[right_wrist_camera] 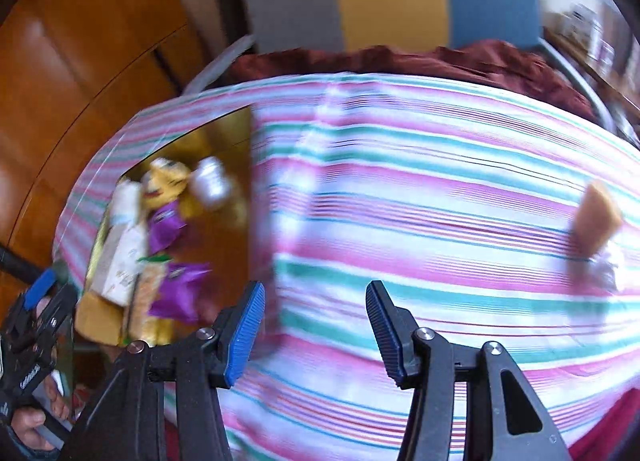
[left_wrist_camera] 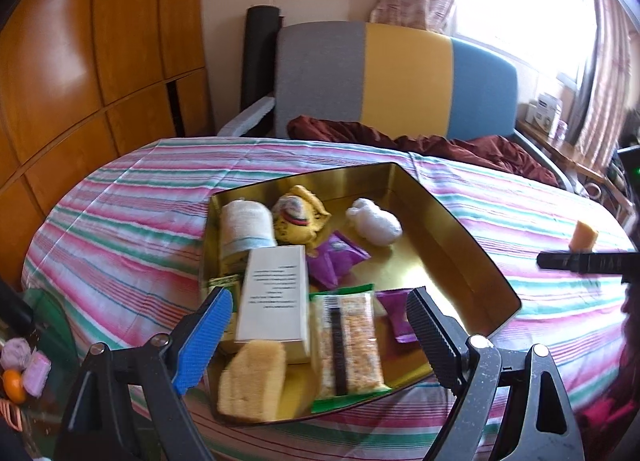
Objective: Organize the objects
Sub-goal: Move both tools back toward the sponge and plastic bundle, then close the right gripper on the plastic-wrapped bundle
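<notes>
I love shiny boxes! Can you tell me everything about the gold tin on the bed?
The gold tin is a wide, shallow box with no lid on, shiny like metal, with low straight walls that mirror the room. It lies flat on the striped bedsheet. Inside are a white box, a sponge, a snack bar, purple packets, a rolled towel, a yellow toy and a white fluffy thing.

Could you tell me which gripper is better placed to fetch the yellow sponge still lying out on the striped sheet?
Probably the right gripper: open and empty, it faces the sheet where the sponge lies, while the left gripper hovers over the gold tray.
</notes>
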The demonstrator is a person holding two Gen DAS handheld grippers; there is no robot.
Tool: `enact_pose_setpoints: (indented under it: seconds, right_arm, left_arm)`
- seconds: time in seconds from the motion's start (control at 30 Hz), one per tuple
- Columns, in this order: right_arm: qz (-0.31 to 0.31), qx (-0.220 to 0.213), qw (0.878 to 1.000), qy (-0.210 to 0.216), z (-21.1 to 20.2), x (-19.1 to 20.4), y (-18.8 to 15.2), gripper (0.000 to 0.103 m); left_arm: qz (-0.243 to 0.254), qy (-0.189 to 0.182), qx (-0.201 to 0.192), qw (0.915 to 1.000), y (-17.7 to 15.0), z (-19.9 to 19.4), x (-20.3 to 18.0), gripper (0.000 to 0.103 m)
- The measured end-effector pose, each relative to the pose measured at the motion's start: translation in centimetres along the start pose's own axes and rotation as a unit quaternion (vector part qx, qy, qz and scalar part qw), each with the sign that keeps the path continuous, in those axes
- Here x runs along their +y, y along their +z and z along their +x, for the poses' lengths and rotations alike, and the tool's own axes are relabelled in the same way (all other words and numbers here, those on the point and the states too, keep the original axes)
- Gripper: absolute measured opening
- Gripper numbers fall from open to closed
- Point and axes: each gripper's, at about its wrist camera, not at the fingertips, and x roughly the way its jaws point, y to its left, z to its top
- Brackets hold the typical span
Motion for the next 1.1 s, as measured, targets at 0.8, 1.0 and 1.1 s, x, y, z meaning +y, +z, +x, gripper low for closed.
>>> enact_pose_setpoints:
  seconds: [0.8, 1.0, 1.1]
  right_arm:
    - [0.305, -0.091, 0.943, -0.094, -4.2, -24.4, 0.2, 0.055]
    - [0.332, -0.096, 0.935, -0.073, -4.4, -25.3, -0.1, 0.057]
    - [0.335, -0.09, 0.935, -0.073, -4.1, -25.4, -0.1, 0.059]
  left_arm:
    - [0.109, -0.065, 0.007, 0.9919, 1.9, 1.8, -10.9, 0.091]
    - [0.119, -0.073, 0.016, 0.9901, 1.9, 2.6, -12.5, 0.091]
    - [0.124, -0.076, 0.017, 0.9892, 2.1, 2.7, -13.1, 0.091]
